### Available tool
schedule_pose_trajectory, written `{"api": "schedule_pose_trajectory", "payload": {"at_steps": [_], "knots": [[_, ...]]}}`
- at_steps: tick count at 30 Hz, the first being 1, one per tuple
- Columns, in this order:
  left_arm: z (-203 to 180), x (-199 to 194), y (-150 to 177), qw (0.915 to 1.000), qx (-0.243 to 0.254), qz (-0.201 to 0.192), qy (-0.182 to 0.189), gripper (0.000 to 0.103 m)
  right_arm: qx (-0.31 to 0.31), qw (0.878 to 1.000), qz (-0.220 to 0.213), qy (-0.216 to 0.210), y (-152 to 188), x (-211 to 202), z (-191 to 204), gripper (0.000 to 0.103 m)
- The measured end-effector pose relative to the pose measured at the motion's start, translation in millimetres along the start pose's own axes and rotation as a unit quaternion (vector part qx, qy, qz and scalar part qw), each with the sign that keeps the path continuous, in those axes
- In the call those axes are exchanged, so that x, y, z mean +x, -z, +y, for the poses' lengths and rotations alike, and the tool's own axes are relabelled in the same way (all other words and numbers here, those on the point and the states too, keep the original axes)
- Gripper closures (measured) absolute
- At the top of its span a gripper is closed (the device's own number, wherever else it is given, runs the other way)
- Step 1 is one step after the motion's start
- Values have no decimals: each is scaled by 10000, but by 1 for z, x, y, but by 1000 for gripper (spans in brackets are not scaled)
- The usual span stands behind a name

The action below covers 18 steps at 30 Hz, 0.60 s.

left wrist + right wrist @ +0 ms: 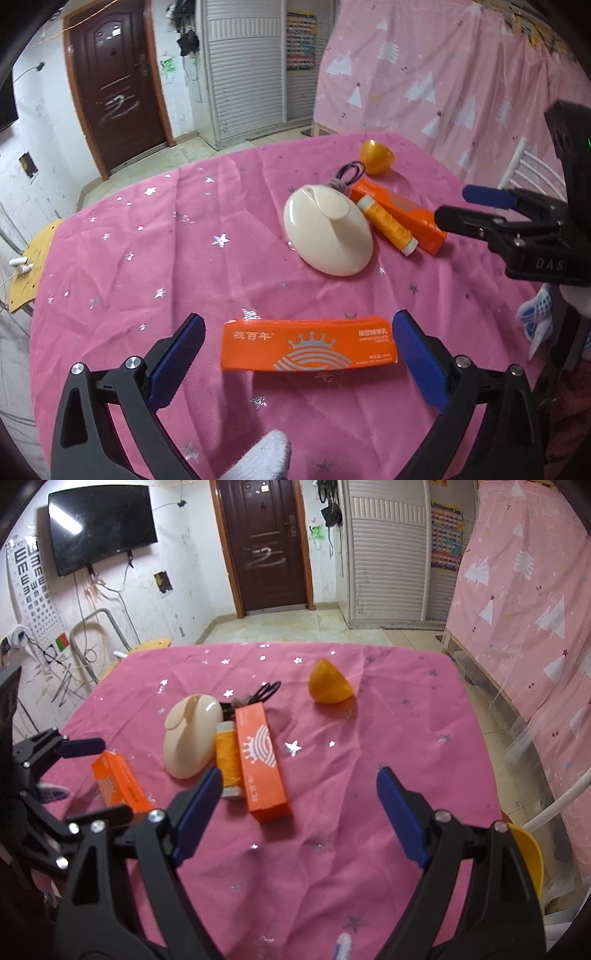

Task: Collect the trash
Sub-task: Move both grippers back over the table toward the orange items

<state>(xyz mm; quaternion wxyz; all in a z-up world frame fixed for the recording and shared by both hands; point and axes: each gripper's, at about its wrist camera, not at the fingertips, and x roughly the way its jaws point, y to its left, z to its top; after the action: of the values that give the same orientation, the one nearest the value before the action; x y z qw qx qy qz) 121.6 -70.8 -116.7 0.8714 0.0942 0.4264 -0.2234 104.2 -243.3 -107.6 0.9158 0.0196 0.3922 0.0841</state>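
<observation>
On a pink star-print surface (147,240), the wide-open left tool (299,343) straddles a flat orange carton (308,349) without touching, while the right tool (295,808), also open and empty, hovers near a second carton (262,764).

one orange carton (309,345) lies flat on the pink cloth, printed face up, near the front edge. a second orange carton (261,764) lies flat, touching a spool of orange thread (228,764).
</observation>
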Motion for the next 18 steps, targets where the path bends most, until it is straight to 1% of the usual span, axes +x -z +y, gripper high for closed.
{"api": "schedule_pose_trajectory", "payload": {"at_steps": [8,10,12,13,14,15,16,18], "knots": [[-6,6,0,9985,226,124,484,10,-25,9999,140,60,-6,15,3,21],[-4,7,-1,9980,168,101,608,10,-8,9998,186,44,-7,17,3,21],[-2,7,-3,9974,52,9,718,13,-19,9998,182,61,-9,19,3,21],[-3,6,-5,9969,5,-68,789,25,-24,9998,198,74,-10,20,3,21],[-3,8,-5,9965,-11,-88,837,40,-26,9997,225,70,-11,22,3,21],[-3,9,-5,9962,-36,-67,862,45,-27,9997,234,71,-11,22,5,21],[-3,10,-5,9960,-50,-58,896,54,-30,9997,241,74,-11,23,5,21],[-1,10,-5,9953,-73,-114,957,59,-24,9996,278,67,-11,24,5,21]]}}
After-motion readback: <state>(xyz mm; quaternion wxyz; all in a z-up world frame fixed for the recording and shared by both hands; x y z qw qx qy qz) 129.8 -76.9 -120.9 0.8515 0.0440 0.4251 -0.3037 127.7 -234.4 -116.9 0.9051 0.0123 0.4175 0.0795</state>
